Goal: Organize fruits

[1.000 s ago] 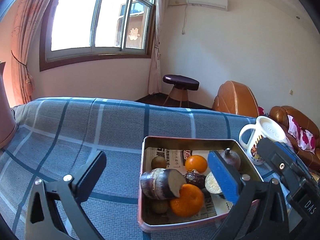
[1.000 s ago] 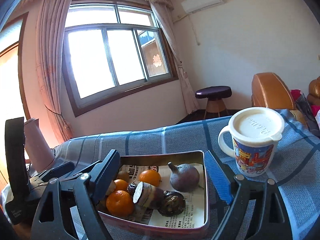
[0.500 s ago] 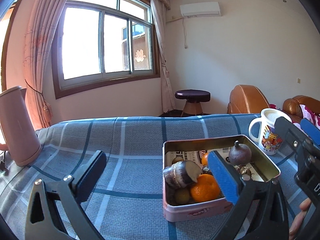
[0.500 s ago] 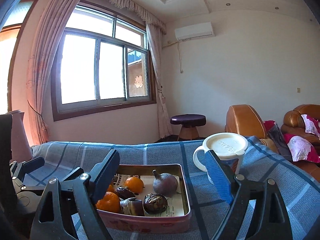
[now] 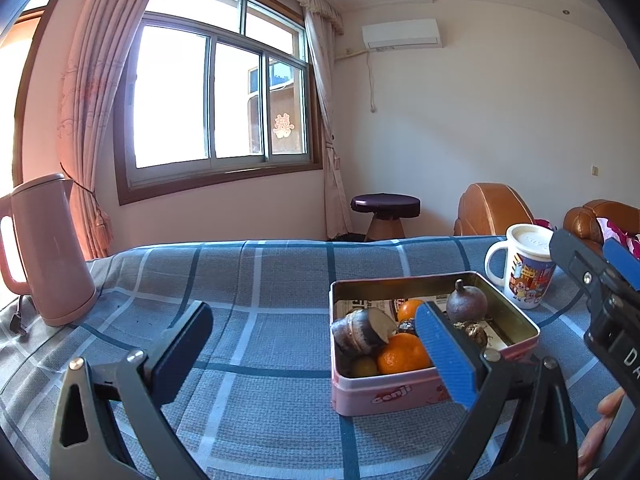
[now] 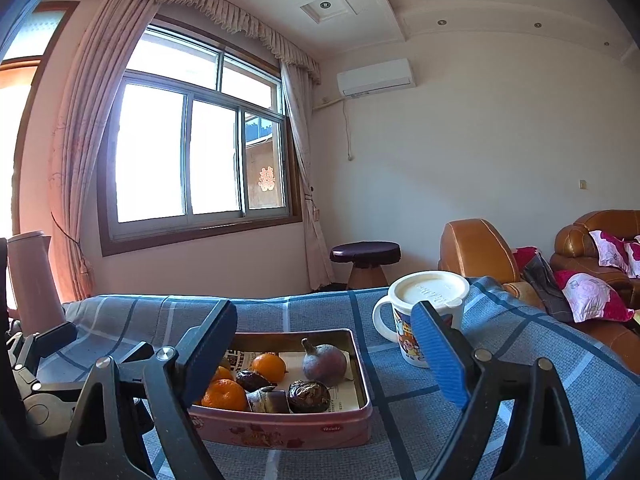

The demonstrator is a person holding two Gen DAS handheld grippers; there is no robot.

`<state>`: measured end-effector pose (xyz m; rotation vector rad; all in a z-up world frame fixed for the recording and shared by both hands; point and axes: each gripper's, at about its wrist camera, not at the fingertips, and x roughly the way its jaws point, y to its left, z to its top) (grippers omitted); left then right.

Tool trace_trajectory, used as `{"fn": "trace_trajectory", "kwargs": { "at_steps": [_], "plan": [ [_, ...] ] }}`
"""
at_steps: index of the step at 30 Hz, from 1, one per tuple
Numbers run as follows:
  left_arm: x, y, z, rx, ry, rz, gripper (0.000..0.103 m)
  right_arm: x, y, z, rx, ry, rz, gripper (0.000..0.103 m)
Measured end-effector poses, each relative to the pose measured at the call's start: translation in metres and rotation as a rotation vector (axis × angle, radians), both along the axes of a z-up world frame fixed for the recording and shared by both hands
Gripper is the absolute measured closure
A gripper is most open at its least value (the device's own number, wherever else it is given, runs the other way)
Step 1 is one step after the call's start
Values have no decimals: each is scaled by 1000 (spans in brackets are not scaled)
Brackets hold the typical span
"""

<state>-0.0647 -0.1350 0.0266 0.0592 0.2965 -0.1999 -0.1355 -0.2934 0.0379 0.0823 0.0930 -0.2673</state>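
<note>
My left gripper [image 5: 316, 344] hangs low over the blue checked tablecloth [image 5: 248, 292], its two fingers spread wide with nothing between them but bare cloth; the blue pad of one finger overlaps the near right part of the pink tin [image 5: 400, 392] in my left wrist view, though it does not touch it as far as I can tell. My right gripper [image 6: 332, 352] is likewise spread, its jaws having just eased a little further apart, and nothing is clamped in them; through the gap I look down on the same tin [image 6: 288, 428], which stands just ahead of the fingers on the cloth. The tin is lined with printed paper and holds all the fruit I can see: two oranges [image 6: 224, 394] towards its left side, a round purple fruit with a stalk [image 6: 324, 364] standing near the far right corner, a cut brown-skinned piece with a pale face [image 5: 362, 330] lying on its side against the near orange, a small green fruit [image 5: 364, 366] at the front left corner, and a dark wrinkled fruit [image 6: 309, 396] near the front. Just beside the tin on its right stands a white lidded mug with a cartoon print [image 6: 424, 316], apart from the tin. Well off to the left a pink kettle [image 5: 44, 248] stands on the cloth, its cord trailing beside it. A fingertip of my own hand [image 5: 606, 408] shows at the right edge of the left wrist view.
</note>
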Motion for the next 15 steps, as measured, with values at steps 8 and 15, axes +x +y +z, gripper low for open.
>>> {"fn": "trace_trajectory", "kwargs": {
  "at_steps": [8,15],
  "plan": [
    [-10,4,1,0,-23,17,0,-5,5,1,-15,-5,-4,13],
    [-9,4,1,3,-17,18,0,-4,4,2,-12,-1,-6,12]
  ]
}}
